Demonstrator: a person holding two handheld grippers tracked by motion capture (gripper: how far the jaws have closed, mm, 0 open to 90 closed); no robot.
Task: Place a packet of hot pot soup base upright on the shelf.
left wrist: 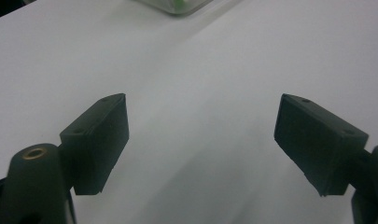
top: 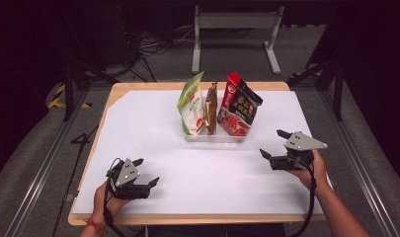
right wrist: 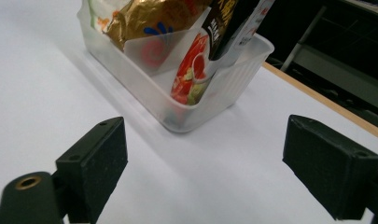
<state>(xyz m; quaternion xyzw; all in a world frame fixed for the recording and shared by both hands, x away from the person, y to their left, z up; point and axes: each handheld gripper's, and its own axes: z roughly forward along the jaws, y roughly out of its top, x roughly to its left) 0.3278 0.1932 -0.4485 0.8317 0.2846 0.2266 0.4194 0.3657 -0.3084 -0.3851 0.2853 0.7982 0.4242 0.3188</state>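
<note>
Clear plastic bin (right wrist: 210,100) (three packets upright) faces the released right tool (right wrist: 203,172); left tool (left wrist: 200,140) released too.

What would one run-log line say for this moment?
left tongs: open, empty, near table edge | right tongs: open, empty, facing tray | clear tray: three snack bags upright

A clear plastic bin (top: 215,137) stands ahead of the right gripper (top: 275,144), well apart from the left gripper (top: 147,172). Upright in its compartments: a green-white packet (top: 191,104), a gold packet (top: 211,107) between, and a red-black packet (top: 238,104) nearest the right gripper
</note>
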